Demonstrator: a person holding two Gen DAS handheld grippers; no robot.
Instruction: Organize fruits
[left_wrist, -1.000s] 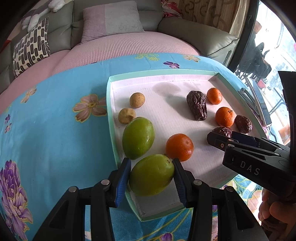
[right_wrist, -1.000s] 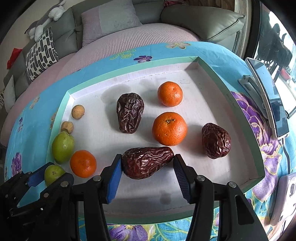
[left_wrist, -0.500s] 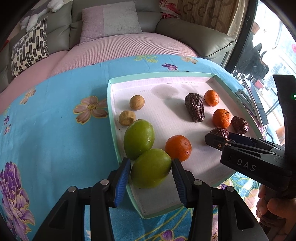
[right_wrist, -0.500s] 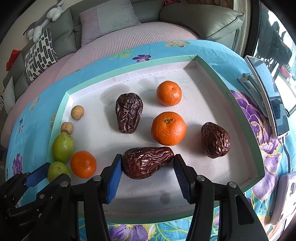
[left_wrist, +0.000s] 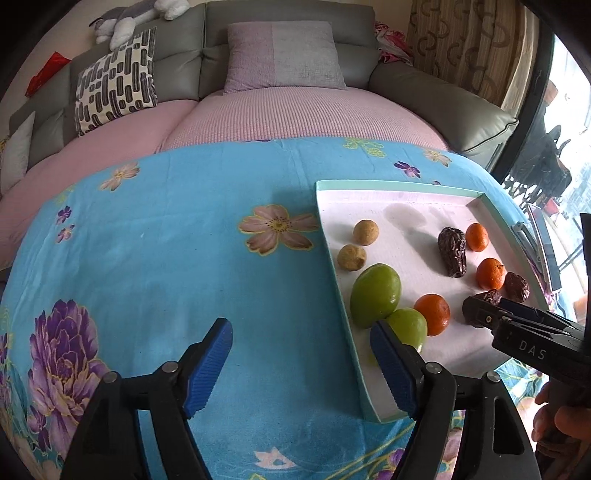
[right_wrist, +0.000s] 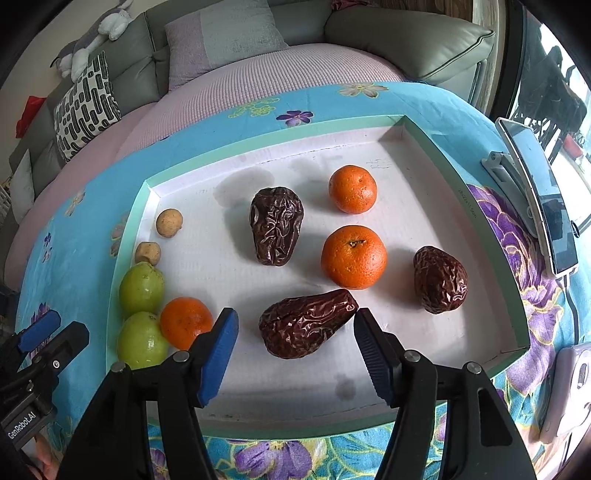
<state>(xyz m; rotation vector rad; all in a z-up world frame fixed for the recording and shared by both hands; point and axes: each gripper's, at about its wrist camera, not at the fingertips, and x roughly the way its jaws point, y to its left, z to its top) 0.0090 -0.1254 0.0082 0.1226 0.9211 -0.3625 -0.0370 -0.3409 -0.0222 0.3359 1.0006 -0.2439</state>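
L gripper (left_wrist: 301, 360) hangs low over the blue cloth (left_wrist: 166, 258), jaws spread, nothing between; its right finger overlaps the tray (left_wrist: 341, 295) edge at 3 o'clock, by the green fruits (left_wrist: 375, 295). R gripper (right_wrist: 295, 354) sits level over the tray's near side, jaws spread either side of a date (right_wrist: 306, 323), not touching. Oranges (right_wrist: 354, 256) at 12–1 o'clock of it.

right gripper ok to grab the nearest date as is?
Probably yes. The right gripper is open, and the nearest date lies on the tray between the fingertips with nothing in between; the lone orange sits clear to the left.
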